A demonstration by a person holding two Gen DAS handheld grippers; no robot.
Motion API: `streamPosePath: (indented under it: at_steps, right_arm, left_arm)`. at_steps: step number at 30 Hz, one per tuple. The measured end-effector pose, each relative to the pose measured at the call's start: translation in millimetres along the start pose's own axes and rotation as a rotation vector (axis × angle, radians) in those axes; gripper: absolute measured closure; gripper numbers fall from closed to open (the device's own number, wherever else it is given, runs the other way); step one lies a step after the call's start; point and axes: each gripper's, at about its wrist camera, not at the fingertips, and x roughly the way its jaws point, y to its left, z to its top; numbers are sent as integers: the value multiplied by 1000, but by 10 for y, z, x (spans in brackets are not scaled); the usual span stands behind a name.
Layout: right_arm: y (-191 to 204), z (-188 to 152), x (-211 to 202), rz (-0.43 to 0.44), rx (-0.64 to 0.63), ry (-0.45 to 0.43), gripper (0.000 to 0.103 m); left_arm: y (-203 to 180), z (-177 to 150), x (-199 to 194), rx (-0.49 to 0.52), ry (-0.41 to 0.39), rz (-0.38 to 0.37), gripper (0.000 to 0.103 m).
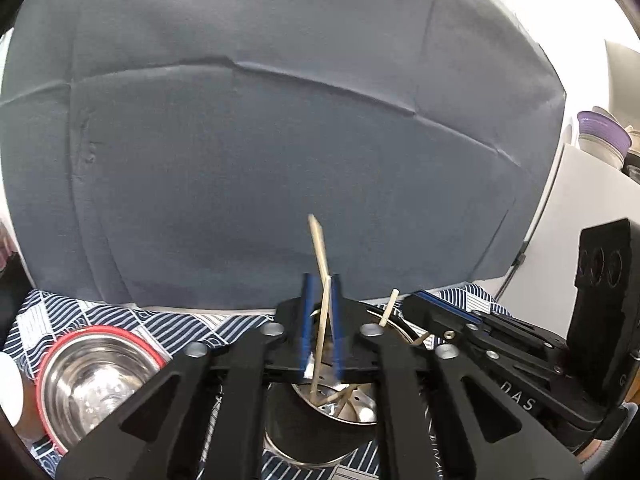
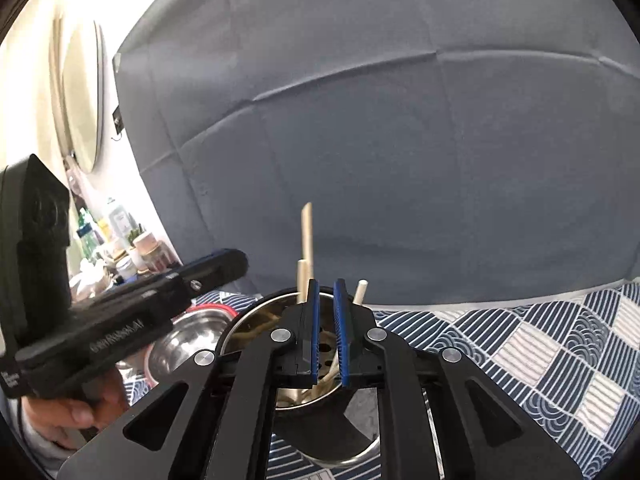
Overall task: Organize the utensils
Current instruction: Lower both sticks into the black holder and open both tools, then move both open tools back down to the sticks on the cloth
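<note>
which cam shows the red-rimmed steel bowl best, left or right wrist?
Left wrist. The red-rimmed steel bowl sits at lower left on the patterned cloth, with most of its rim and shiny inside visible; only its right edge is cut by the gripper linkage. In the right wrist view the bowl is mostly hidden behind the left gripper's body.

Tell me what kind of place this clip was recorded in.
Probably a home kitchen or dining corner: a patterned tablecloth carries a steel utensil holder with chopsticks and a red-rimmed steel bowl; stacked bowls sit on a side counter, bottles and jars opposite.
</note>
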Motion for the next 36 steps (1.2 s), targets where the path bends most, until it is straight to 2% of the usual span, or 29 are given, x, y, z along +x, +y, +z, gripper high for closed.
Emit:
streamPosePath:
  at_steps: [1,2,4,5,8,10,12,13,15,16,19,24,36]
  right_arm:
    - [3,11,-19,-6,-6,-1,94]
    - [6,27,-48,-12,-12,-4,91]
    - [6,57,-98,-26,-18,-13,80]
    - [1,78,-147,-33,-18,-23,75]
    - [-19,120,-240,-47,-16,-32,64]
    - [-26,144,-297,-61,-18,-35,57]
    - [-27,157,-345,-68,-15,-35,46]
    - [-23,160,-375,-71,-15,-33,42]
    - [-7,164,-411,-81,-18,-28,20]
    - [2,157,-448,-97,-20,-28,17]
    - [-2,125,-509,-117,-17,-9,17]
    - [-53,6,-597,-155,-12,30,15]
    - [-224,-656,-624,-233,-26,216,15]
  left_arm:
    - [17,15,-37,-7,-6,8,73]
    - [34,30,-78,-15,-11,12,67]
    - [49,56,-141,-16,-19,24,61]
    - [55,68,-176,-16,-22,33,51]
    - [70,82,-263,-17,-24,50,37]
    - [72,80,-272,-12,14,64,31]
    - [67,61,-298,-3,42,75,27]
    - [63,47,-324,-1,47,87,21]
    - [73,21,-383,-12,50,89,15]
    - [78,2,-404,-16,55,95,11]
    - [84,-86,-461,-16,95,106,6]
    - [58,-268,-462,-5,178,102,6]
    - [34,-1024,-373,-43,386,103,6]
